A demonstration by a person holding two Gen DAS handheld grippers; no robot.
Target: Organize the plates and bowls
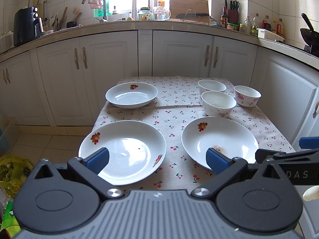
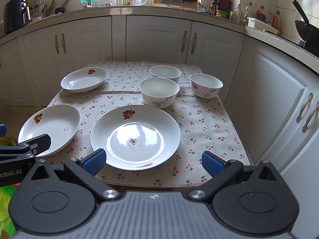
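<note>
Three white plates with fruit prints lie on a cherry-print tablecloth (image 1: 175,97): a near-left plate (image 1: 122,151) (image 2: 49,128), a near-right plate (image 1: 219,139) (image 2: 135,135) with a small smudge in its middle, and a far-left plate (image 1: 131,94) (image 2: 84,79). Three white bowls stand at the far right: a front bowl (image 1: 218,103) (image 2: 159,92), a back bowl (image 1: 211,86) (image 2: 165,73) and a pink-flowered bowl (image 1: 247,96) (image 2: 206,85). My left gripper (image 1: 157,160) hovers open between the two near plates. My right gripper (image 2: 153,160) is open over the near-right plate's front rim.
White kitchen cabinets (image 1: 111,69) and a crowded counter (image 1: 159,23) run behind and to the right of the small table. A yellow bag (image 1: 12,169) sits on the floor at left. The right gripper's body (image 1: 289,159) shows at the left view's right edge.
</note>
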